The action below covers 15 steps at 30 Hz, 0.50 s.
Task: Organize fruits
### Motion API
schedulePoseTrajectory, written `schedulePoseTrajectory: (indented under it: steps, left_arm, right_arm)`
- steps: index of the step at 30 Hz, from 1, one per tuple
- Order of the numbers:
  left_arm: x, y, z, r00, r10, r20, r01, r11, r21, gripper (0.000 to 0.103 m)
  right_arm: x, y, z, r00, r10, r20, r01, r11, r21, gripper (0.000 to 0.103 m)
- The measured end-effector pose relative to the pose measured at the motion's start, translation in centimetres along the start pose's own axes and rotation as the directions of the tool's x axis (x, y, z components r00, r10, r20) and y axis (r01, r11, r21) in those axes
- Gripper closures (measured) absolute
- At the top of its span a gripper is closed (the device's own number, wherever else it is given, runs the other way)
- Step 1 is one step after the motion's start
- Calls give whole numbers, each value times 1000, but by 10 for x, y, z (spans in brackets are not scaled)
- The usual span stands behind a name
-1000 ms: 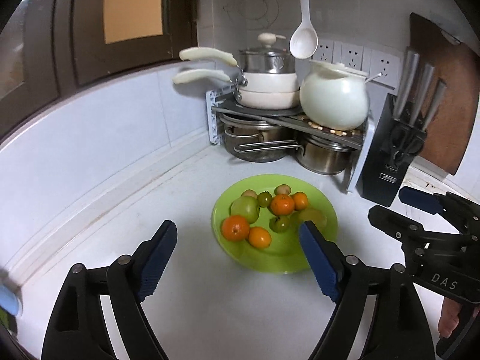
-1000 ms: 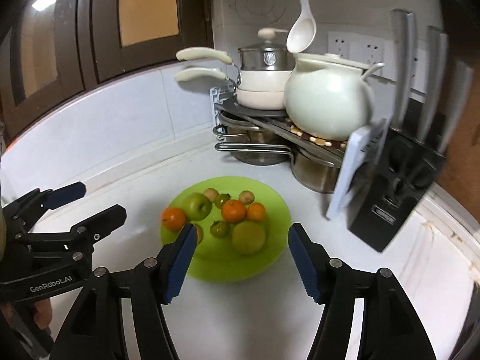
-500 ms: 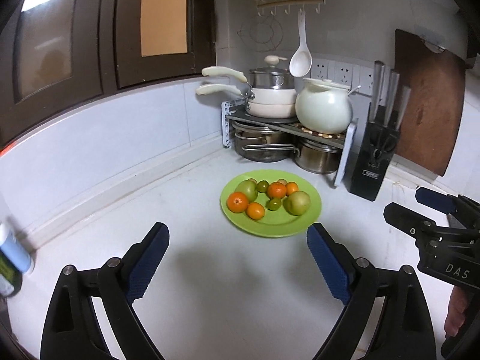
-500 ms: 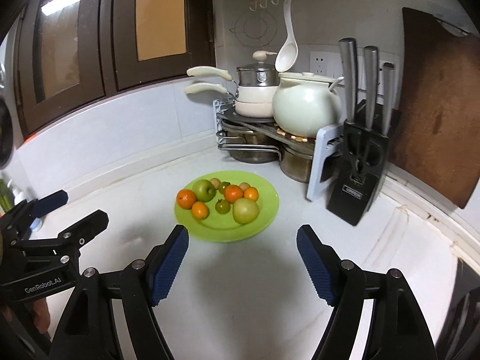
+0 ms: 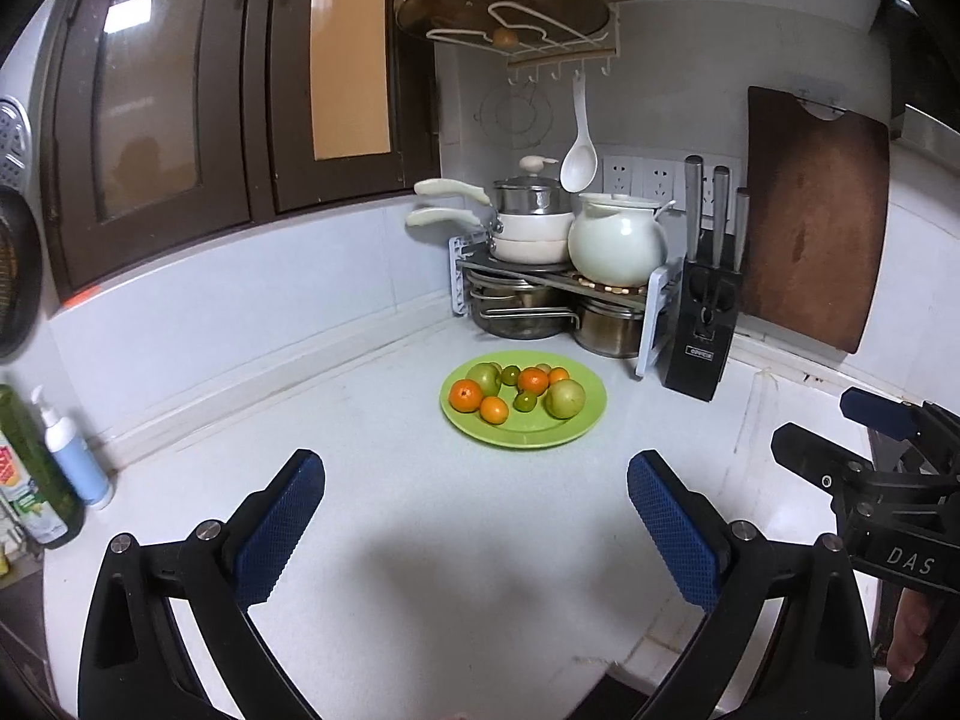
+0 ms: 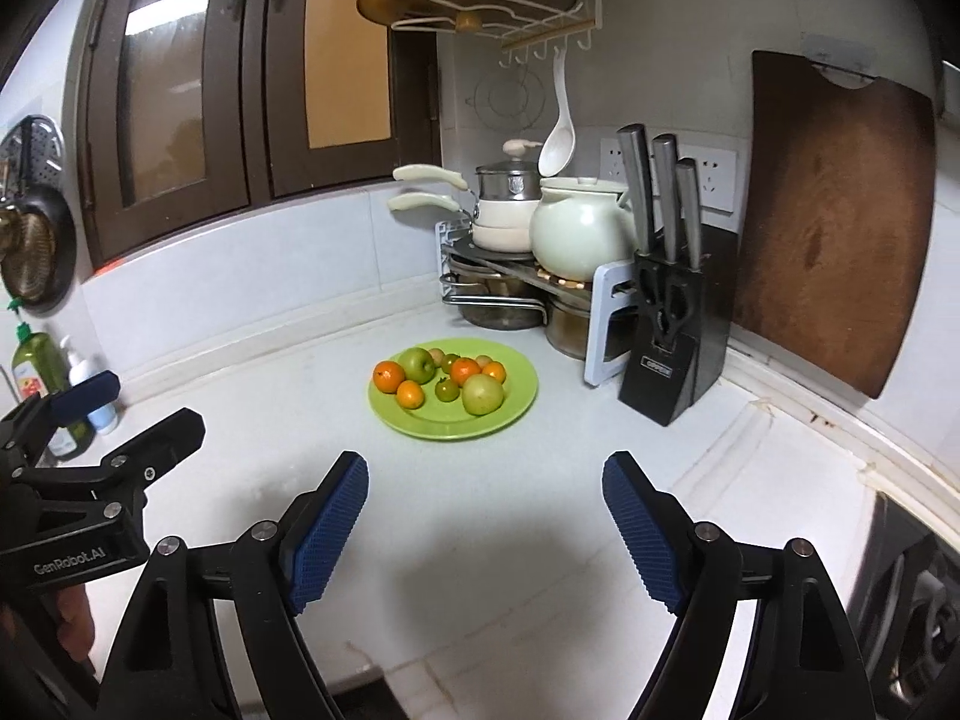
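Observation:
A green plate (image 5: 540, 435) (image 6: 516, 414) sits on the white counter near the corner. It holds several fruits: oranges (image 5: 465, 395) (image 6: 388, 375), green apples (image 5: 564, 398) (image 6: 482, 394) and small green and brown fruits. My left gripper (image 5: 476, 531) is open and empty, well in front of the plate above the counter. My right gripper (image 6: 485, 534) is open and empty too, also short of the plate. Each gripper shows at the edge of the other's view.
A pot rack (image 5: 558, 282) with pans and a white pot stands in the corner. A black knife block (image 5: 702, 324) and a wooden cutting board (image 5: 810, 222) are to its right. Bottles (image 5: 66, 456) stand at the far left. The counter's front edge is just below the grippers.
Both grippers have pulled back and up from the plate, which now looks smaller and farther. All fruits lie on the plate as before. Both grippers stay open.

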<state>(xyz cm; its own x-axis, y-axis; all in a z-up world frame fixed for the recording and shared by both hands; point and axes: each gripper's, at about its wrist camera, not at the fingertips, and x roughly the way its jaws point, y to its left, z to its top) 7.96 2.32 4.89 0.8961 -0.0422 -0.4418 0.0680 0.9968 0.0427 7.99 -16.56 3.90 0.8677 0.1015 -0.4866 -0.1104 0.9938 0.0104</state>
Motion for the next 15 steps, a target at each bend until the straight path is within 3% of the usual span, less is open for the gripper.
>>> schedulePoseTrajectory:
  steps: [15]
  left_arm:
    - [-52, -4, -21, 999, 44, 32, -43, 999, -15, 0]
  right_arm:
    - [-49, 1, -26, 1000, -14, 12, 15, 1000, -18, 19]
